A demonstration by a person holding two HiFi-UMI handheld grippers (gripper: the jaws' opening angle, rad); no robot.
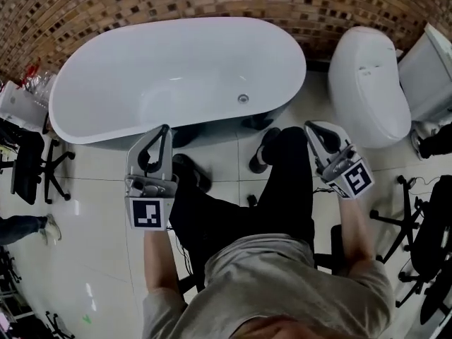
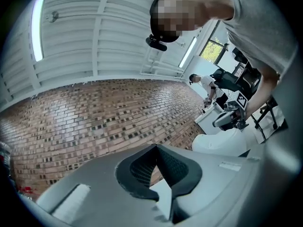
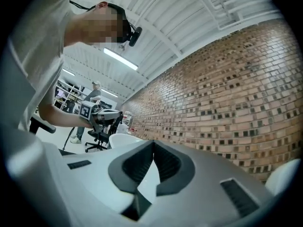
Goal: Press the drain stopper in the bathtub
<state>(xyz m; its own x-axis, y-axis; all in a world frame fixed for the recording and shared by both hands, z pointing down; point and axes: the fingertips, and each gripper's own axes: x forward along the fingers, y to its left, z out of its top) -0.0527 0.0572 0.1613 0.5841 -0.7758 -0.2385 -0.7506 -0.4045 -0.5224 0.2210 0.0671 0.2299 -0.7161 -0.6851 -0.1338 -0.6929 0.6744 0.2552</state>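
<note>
The white oval bathtub stands against the brick wall, seen from above in the head view. Its round metal drain stopper sits on the tub floor towards the right end. My left gripper is held over the tub's near rim, shut with nothing in it. My right gripper hovers over the floor right of the tub, also shut and empty. Both gripper views tilt up at the wall and ceiling: the left gripper and right gripper each show jaw tips touching. The stopper is out of both gripper views.
A white toilet stands right of the tub. Black office chairs sit at the left and the right. My own legs and shoes are on the tiled floor before the tub. Another person stands far back.
</note>
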